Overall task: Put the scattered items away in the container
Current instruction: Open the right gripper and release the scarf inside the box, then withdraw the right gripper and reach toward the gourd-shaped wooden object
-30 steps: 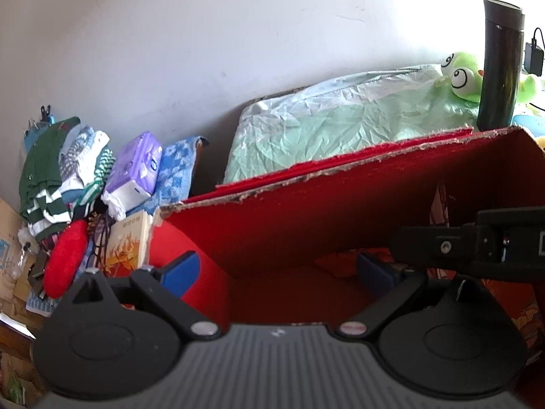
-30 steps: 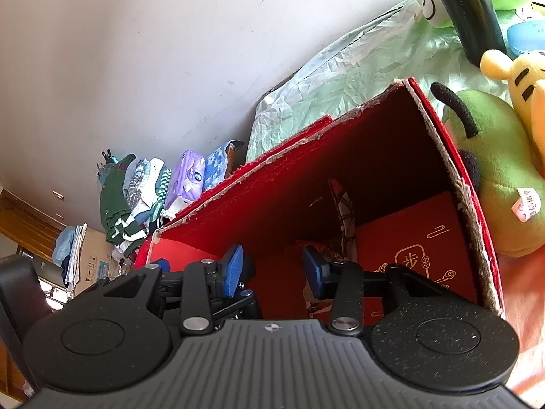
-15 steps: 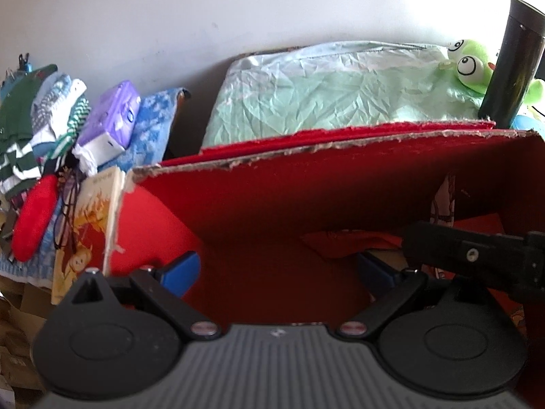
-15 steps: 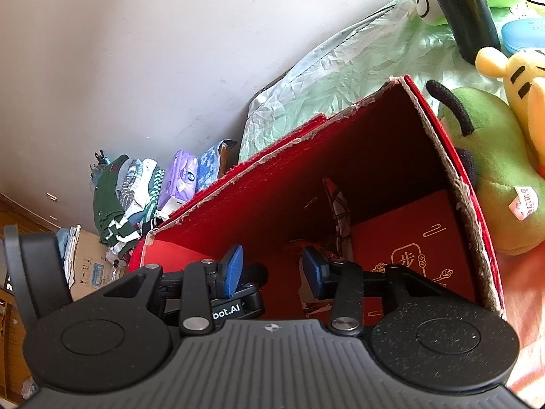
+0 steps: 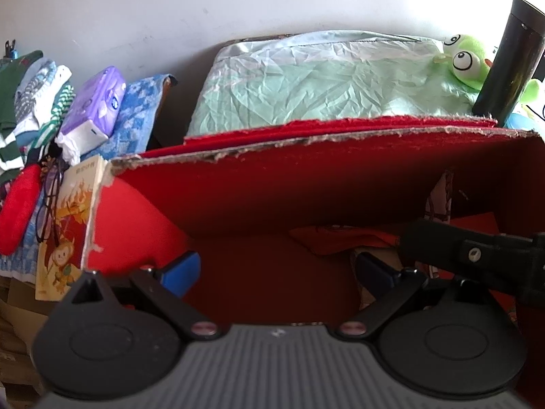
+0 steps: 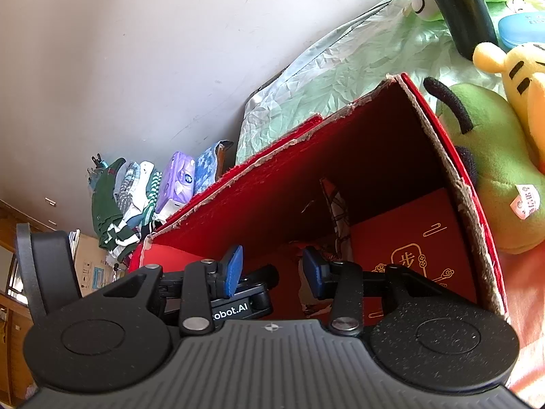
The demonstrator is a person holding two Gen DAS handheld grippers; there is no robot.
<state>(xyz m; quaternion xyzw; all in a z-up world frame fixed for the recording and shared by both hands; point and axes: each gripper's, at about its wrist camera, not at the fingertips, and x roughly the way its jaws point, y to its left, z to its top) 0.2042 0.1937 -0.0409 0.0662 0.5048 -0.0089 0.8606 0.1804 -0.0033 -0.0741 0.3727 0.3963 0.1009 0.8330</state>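
A red cardboard box [image 5: 306,184] with torn rims stands open in front of me. My left gripper [image 5: 277,272] hangs over its left half, its blue pads wide apart and open with nothing between them. My right gripper [image 6: 272,271] points into the same box [image 6: 391,143], open and holding nothing. One black finger [image 5: 477,255] of it crosses the left wrist view at the right. Inside the box lie a red gold-printed card [image 6: 419,248] and an upright patterned sheet [image 6: 337,211].
Left of the box lie a monkey picture book [image 5: 68,225], glasses [image 5: 49,201], a red pouch [image 5: 17,214], a purple tissue pack [image 5: 95,109] and folded clothes [image 5: 37,85]. Behind are a green crinkled bag [image 5: 323,81], a frog plush [image 5: 466,61] and a black flask [image 5: 511,58]. Pear plush [image 6: 494,163] and yellow plush [image 6: 524,78] sit right.
The left wrist view has tipped downward and shifted, showing more of the box floor and the book at its left. The right gripper has stayed put, its jaws unchanged.
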